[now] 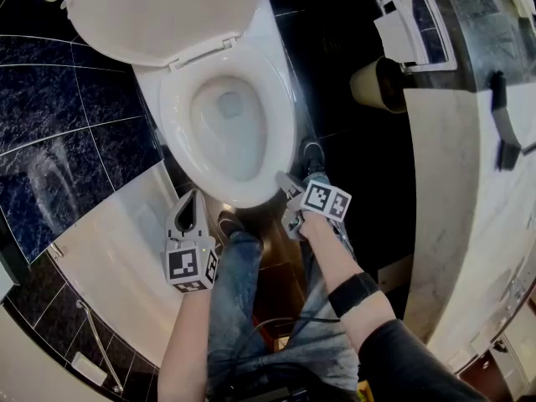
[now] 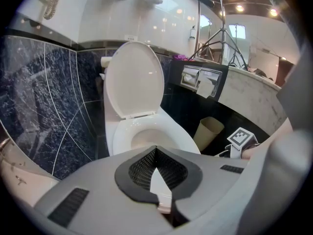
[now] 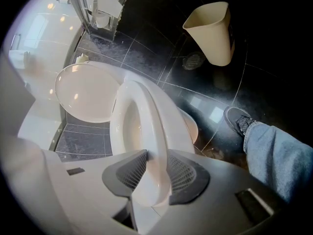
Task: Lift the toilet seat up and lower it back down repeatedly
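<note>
The white toilet has its lid raised against the wall, and its seat looks to lie down on the bowl. My right gripper is at the seat's front right rim. In the right gripper view the seat rim runs between the two pads, and my right gripper is shut on it. My left gripper hangs a little short of the bowl's front left, touching nothing. In the left gripper view its pads meet at the tip of my left gripper, with the seat and lid beyond.
A beige waste bin stands on the dark floor right of the toilet, under a wall paper dispenser. Dark blue tiles line the left wall. The person's jeans and a shoe are near the bowl's front. A marble counter runs along the right.
</note>
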Demonstrator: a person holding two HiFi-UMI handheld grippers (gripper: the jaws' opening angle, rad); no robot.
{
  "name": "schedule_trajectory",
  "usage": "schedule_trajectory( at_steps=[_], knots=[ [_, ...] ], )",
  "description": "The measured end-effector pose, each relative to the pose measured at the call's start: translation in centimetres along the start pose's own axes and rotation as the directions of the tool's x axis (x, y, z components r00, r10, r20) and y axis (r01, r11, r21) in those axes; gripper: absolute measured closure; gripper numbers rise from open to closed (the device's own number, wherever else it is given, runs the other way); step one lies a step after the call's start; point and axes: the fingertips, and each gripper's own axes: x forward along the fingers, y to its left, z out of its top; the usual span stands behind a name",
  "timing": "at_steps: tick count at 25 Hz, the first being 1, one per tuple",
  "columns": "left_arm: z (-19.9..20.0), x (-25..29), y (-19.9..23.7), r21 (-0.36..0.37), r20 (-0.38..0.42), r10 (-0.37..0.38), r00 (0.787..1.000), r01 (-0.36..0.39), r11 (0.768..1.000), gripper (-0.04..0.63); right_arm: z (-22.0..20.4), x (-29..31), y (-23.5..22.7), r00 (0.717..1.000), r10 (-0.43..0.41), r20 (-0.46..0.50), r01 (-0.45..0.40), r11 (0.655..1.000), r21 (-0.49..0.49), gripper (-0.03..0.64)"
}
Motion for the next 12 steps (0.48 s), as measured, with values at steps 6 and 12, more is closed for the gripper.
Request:
schedule_trajectory(
  at_steps=[6,12],
  knots=[
    [0.1,0.2,-0.2,-0.009,-0.005,-0.005,1.000,0.005,1.000,0.595,0.1,-0.2,0.2,1.000,-0.016,-0.014,0.017,1.000,0.010,0.476],
    [0.3,-0.1,-0.5,-0.014,0.000,-0.011,1.000,0.011,1.000,0.595,0.0,-1.4,1.5,0.999,-0.019,-0.033,0.020,1.000,0.012,0.478]
  ],
)
